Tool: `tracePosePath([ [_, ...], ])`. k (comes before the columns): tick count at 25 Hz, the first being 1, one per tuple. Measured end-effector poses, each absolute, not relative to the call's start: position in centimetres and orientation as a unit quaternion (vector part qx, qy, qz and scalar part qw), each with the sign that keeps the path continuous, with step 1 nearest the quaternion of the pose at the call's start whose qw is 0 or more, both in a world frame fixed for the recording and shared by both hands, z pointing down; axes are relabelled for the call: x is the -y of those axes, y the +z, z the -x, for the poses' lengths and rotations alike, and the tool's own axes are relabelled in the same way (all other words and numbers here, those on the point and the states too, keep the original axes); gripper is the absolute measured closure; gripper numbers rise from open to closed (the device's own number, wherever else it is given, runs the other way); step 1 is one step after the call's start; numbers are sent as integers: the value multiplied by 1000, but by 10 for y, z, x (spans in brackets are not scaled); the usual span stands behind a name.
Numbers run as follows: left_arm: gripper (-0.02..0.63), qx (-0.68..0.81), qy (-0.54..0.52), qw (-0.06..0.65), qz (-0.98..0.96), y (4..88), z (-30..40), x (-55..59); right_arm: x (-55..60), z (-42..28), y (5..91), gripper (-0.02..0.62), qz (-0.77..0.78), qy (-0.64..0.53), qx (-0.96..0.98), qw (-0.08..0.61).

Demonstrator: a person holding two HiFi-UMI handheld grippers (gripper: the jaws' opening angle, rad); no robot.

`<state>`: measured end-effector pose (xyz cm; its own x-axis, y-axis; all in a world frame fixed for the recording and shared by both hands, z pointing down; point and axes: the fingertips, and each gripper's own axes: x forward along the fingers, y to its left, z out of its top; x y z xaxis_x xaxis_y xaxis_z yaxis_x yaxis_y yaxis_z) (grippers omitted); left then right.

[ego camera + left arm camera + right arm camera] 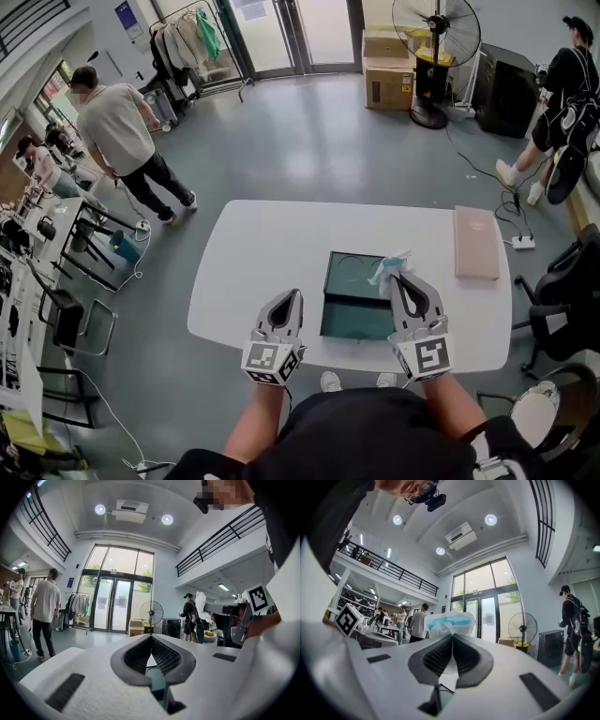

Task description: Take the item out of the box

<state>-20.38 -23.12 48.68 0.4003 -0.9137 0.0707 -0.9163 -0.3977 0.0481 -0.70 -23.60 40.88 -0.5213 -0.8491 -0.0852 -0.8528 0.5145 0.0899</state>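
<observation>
An open dark green box (354,298) lies on the white table (253,253). My right gripper (397,277) hovers over the box's right edge, shut on a white and blue packet (388,268). In the right gripper view the packet (449,621) sticks up from between the closed pads of that gripper (452,636). My left gripper (296,296) rests just left of the box, shut with nothing in it. Seen in the left gripper view, its tips (151,637) meet, and the held packet (202,604) shows at the right. The box's inside is partly hidden by the right gripper.
A pink flat lid (475,243) lies at the table's right end. A standing fan (434,37) and cardboard boxes (388,70) are at the back. One person (122,131) walks at the left, another (561,94) stands at the right. Office chairs (562,309) sit to the right.
</observation>
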Motion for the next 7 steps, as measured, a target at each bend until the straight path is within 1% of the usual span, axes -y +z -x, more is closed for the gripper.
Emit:
tracePosePath([
  [7, 597, 541, 16, 36, -840, 485, 197, 229, 235, 7, 413, 591, 491, 59, -869, 12],
])
